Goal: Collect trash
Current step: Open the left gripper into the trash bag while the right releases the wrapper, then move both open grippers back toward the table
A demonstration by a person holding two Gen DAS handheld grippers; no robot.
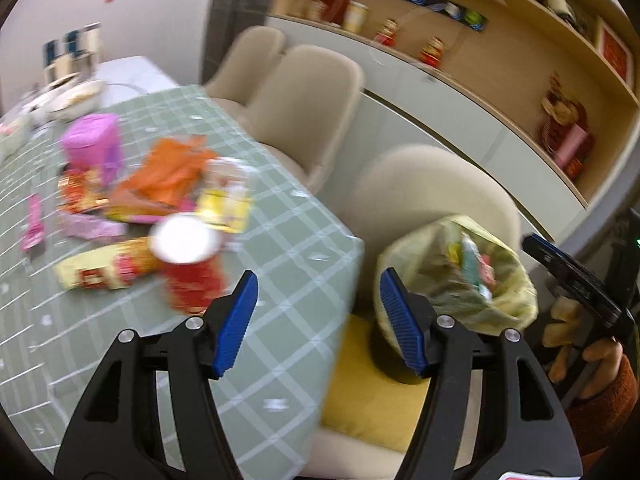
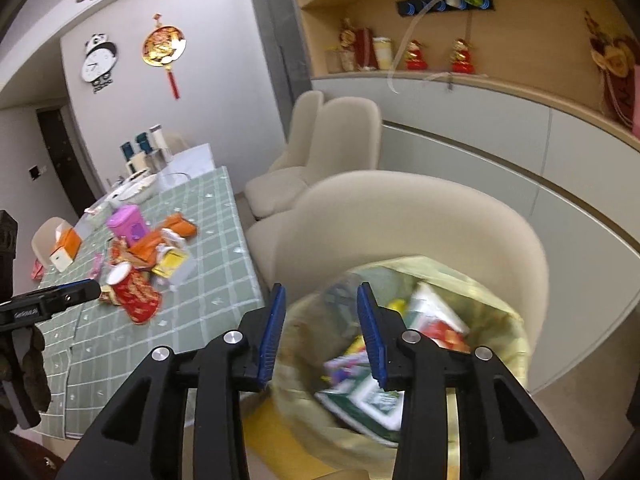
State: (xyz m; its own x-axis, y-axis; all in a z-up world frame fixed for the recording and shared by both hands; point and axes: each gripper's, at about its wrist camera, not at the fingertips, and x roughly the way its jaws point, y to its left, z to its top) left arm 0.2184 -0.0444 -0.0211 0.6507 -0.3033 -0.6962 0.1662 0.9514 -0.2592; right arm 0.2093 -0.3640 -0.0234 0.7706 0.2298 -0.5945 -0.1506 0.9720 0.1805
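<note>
Below right hand-held gripper (image 2: 321, 334), trash bin (image 2: 516, 344), jaws apart, empty

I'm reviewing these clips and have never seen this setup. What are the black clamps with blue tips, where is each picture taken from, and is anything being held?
There is no robot here: a person carries a hand-held clamp-style gripper in each hand, and a fisheye camera on each looks out along its two blue-padded fingers. One picture comes from the left gripper, the other from the right gripper. Both grippers stand open with nothing between the pads.

The left view looks over the green checked tablecloth, where trash lies: a red paper cup on its side, an orange wrapper, a yellow packet and a pink plastic container.

The right view looks down into the yellow-lined trash bin, which stands on a beige chair and already holds wrappers.
</note>
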